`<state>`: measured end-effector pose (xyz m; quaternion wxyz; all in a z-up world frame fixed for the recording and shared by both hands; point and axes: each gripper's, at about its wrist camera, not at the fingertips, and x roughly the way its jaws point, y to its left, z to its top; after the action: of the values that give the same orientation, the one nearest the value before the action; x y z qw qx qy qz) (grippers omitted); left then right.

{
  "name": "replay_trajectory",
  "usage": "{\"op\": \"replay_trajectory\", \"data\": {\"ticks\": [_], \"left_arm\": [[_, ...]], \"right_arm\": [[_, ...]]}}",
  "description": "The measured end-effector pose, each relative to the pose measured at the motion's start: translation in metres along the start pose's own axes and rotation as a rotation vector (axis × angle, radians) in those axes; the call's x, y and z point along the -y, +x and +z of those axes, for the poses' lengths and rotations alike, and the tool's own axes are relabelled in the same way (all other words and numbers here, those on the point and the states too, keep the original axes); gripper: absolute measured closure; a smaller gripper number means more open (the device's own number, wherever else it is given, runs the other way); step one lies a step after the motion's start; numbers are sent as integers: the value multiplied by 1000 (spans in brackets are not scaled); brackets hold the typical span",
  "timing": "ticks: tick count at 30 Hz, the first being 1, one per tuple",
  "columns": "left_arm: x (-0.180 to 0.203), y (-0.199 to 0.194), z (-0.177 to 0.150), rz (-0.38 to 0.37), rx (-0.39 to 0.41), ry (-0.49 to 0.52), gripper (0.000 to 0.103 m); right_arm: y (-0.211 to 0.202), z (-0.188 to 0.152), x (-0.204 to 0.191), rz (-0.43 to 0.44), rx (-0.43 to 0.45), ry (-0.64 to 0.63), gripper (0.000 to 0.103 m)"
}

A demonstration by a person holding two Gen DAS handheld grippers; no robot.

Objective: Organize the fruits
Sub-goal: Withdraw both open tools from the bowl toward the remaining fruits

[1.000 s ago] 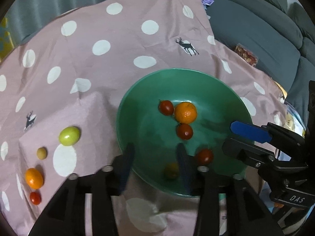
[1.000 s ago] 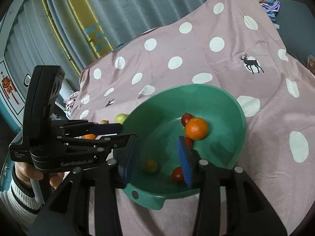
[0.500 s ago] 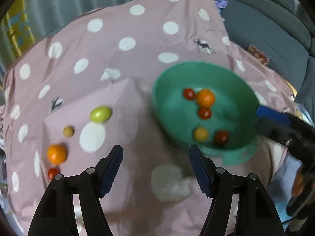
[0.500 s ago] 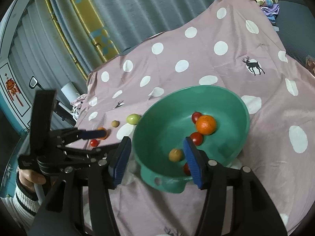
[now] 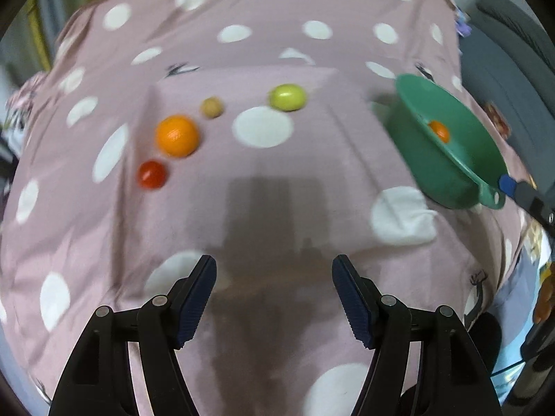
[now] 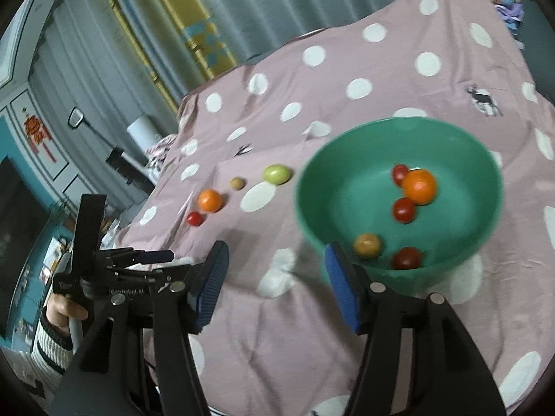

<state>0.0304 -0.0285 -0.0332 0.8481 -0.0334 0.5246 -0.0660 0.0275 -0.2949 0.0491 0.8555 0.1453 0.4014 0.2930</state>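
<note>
Flanking green bowl (image 6: pixel 482 228): open cloth (image 6: pixel 288 315)

Draped over everything: a pink cloth (image 6: pixel 347 312) with white polka dots and small dark reindeer prints (image 6: pixel 480 98) (creased into a raised square fold in the middle). Behind it, grey pleated curtains (image 6: pixel 242 7) with a yellow patterned band (image 6: pixel 194 31). Far left in the right wrist view: a teal wall (image 6: pixel 14 138), a red hanging ornament (image 6: pixel 36 131), a small mirror on a stalk (image 6: pixel 74 118). Along the right edge in the left wrist view: a grey sofa (image 5: pixel 503 59) and a heap of pale purple fabric (image 5: pixel 463 22).
</note>
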Motion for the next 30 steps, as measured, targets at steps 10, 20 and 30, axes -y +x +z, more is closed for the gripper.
{"op": "replay_trajectory", "data": {"ticks": [10,20,30], "left_arm": [[-33,-13,-20,7,28,-87,34],[-55,-34,-28,25,112,-81,34],[-90,-35,-38,-56,136,-142,34]], "right_arm": [[33,-7,-48,36,-98,-116,43],[63,-3,-85,25,-157,-185,43],[95,0,-118,18,-210,-227,42]]}}
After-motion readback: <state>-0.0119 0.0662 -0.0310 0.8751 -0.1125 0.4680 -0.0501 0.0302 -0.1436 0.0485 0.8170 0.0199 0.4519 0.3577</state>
